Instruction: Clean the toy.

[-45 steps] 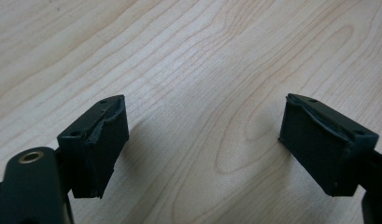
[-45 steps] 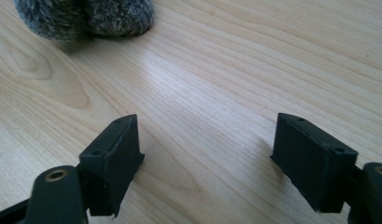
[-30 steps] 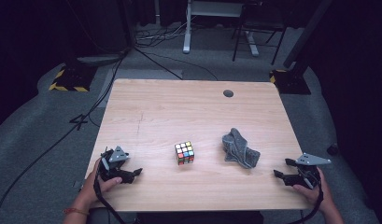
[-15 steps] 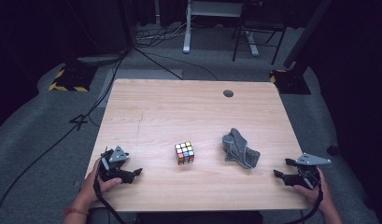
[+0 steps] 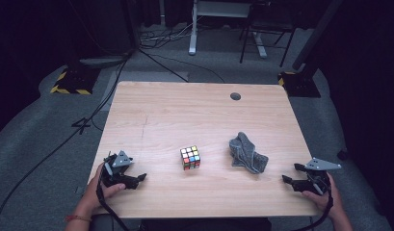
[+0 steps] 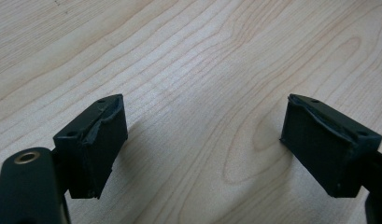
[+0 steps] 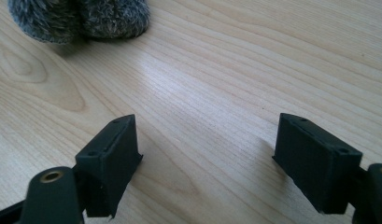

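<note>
Nothing has shifted since the frame a moment earlier: your two hands rest at the near corners of the table (image 5: 194, 110), each with its claw low over bare wood. Your left claw (image 5: 140, 177) sits at the near left, its black pads (image 6: 93, 140) standing wide apart with only wood grain between them. Your right claw (image 5: 287, 180) sits at the near right, likewise wide and empty, with its pads (image 7: 109, 161) just above the tabletop. Between your hands, well apart from both, the puzzle cube (image 5: 190, 158) stands near the middle of the table, its coloured squares facing up. To the right of the cube lies a crumpled grey cloth (image 5: 246, 154), nearer your right claw than your left; its fuzzy edge (image 7: 81, 18) shows at the far left of the right gripper view.
</note>
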Demonstrator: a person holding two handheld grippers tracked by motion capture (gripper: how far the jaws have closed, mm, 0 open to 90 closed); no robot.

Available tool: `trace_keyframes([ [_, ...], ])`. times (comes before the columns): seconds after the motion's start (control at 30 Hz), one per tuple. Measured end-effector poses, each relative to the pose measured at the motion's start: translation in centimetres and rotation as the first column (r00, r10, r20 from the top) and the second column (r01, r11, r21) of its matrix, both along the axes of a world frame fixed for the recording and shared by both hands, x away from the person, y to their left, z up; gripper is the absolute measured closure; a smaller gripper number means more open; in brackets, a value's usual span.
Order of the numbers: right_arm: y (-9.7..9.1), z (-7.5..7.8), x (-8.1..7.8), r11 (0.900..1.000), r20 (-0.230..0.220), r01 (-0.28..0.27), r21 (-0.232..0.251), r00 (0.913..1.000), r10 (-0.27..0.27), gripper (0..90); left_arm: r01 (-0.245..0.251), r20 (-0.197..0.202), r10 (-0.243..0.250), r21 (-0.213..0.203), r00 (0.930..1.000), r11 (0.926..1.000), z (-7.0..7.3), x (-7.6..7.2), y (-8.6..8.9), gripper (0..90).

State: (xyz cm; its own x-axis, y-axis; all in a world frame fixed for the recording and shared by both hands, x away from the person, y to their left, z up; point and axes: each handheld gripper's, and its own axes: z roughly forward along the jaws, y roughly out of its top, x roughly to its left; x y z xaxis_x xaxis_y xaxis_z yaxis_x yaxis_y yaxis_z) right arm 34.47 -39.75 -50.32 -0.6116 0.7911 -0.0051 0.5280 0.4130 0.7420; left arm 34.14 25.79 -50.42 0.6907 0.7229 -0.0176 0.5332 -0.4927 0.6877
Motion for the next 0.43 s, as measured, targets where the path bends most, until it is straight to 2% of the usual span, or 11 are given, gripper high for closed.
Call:
trace_keyframes([
  [0.43,0.01,0.0,-0.01,1.0,0.001,0.0,-0.001,1.0,0.0,21.6,-0.001,0.006,0.001,0.007,1.0,1.0,0.02,0.07,0.07,14.9],
])
